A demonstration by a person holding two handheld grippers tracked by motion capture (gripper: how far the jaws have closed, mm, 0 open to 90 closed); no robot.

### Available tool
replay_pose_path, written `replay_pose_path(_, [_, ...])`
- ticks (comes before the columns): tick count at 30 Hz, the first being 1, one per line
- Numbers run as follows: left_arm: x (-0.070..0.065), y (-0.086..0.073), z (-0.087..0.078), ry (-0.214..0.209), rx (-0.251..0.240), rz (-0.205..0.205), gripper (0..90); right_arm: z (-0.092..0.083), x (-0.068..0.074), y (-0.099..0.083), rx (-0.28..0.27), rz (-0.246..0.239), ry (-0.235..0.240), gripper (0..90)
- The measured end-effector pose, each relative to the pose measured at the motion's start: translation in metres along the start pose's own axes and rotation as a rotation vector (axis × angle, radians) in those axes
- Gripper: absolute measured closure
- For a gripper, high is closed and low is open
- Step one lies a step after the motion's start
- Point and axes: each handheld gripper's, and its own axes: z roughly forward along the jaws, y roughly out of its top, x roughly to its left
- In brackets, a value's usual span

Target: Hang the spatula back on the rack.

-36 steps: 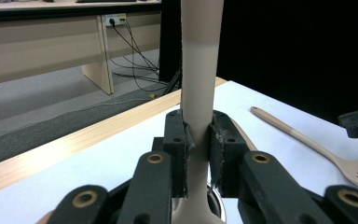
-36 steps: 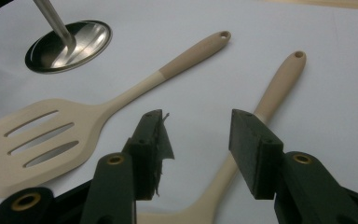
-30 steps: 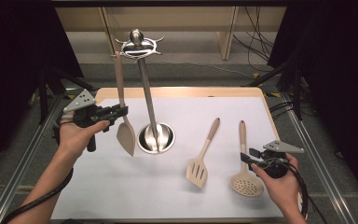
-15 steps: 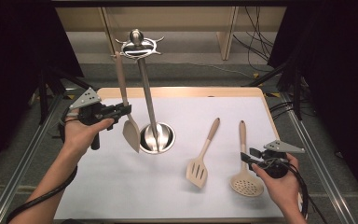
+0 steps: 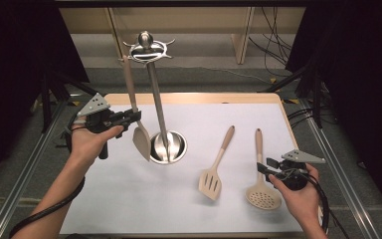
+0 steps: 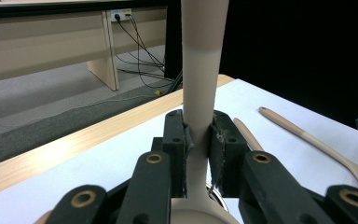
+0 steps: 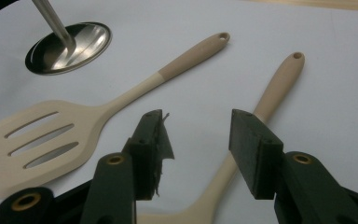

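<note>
One spoon point(image 5: 140, 137) hangs upright, bowl down, clamped by the left gripper point(image 5: 132, 117); right gripper point(image 5: 267, 168) gapes.

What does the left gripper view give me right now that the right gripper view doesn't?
Left gripper view alone: the left hand-held gripper shut on an upright spoon, with the floor and cables beyond the table edge. Right gripper view alone: the right hand-held gripper open over the skimmer handle, the whole slotted spatula and the stand's steel base. Both: the white table cover and the two lying handles.
</note>
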Motion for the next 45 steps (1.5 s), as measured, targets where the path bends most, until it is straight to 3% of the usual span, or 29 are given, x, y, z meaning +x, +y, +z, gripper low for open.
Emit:
replay_pose_path(18, [-0.001,-0.004,-0.012,0.033,-0.019,0.003,73.9,0.001,0.000,0.000,-0.008,0.001,0.001,55.6])
replay_pose_path(22, [-0.006,0.003,-0.020,0.050,-0.067,0.004,81.9,0.001,0.000,-0.001,-0.012,0.003,0.004,55.6])
replay_pose_path(29, [-0.014,0.021,-0.032,0.061,-0.129,0.004,88.1,0.001,0.000,-0.001,-0.012,0.000,0.003,55.6])
replay_pose_path(36, [-0.024,0.034,-0.042,0.105,-0.213,0.007,89.1,0.001,0.001,0.000,0.001,0.005,0.002,55.6])
replay_pose_path(37, [-0.025,0.036,-0.043,0.108,-0.221,0.009,89.2,0.000,0.004,0.000,0.011,0.044,0.011,55.6])
replay_pose_path(38, [-0.026,0.039,-0.045,0.112,-0.232,0.009,89.2,0.000,0.004,0.000,0.012,0.050,0.012,55.6])
replay_pose_path(40, [-0.028,0.045,-0.048,0.109,-0.244,0.008,89.2,0.001,0.001,0.002,-0.006,0.015,0.001,55.6])
replay_pose_path(41, [-0.029,0.047,-0.048,0.108,-0.252,0.003,89.2,0.002,0.004,0.002,-0.008,0.042,0.003,55.6])
replay_pose_path(42, [-0.027,0.050,-0.047,0.106,-0.271,0.043,89.2,0.002,0.002,0.002,-0.005,0.013,-0.006,55.6])
replay_pose_path(45, [-0.027,0.055,-0.047,0.106,-0.282,0.043,89.2,0.004,0.002,0.001,-0.003,0.033,0.015,55.6])
